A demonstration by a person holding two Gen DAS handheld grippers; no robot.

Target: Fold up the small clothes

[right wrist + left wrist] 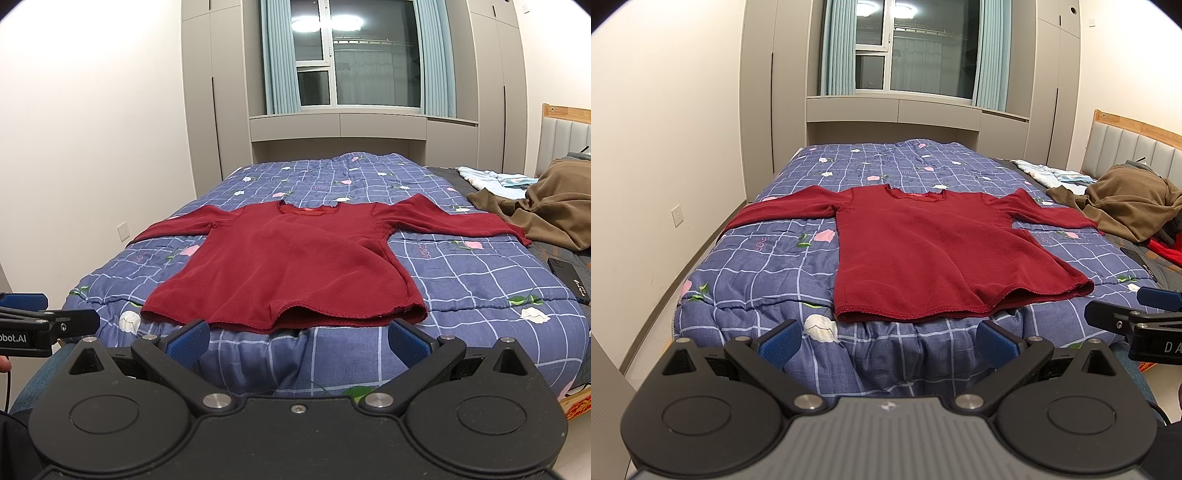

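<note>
A dark red long-sleeved top (931,254) (288,269) lies flat on the blue checked quilt (768,266) (461,280), neck toward the window, both sleeves spread out, hem at the near edge of the bed. My left gripper (886,341) hovers open just short of the hem, nothing between its blue pads. My right gripper (297,341) is open too, just below the hem's middle. In the left wrist view the right gripper (1123,314) shows at the right edge; in the right wrist view the left gripper (40,314) shows at the left edge.
A pile of brown clothes (1126,206) (554,218) and light blue fabric (1052,173) sit at the bed's right by the padded headboard (1126,147). A black phone (569,280) lies on the right side. A white wall (646,147) and floor run along the left.
</note>
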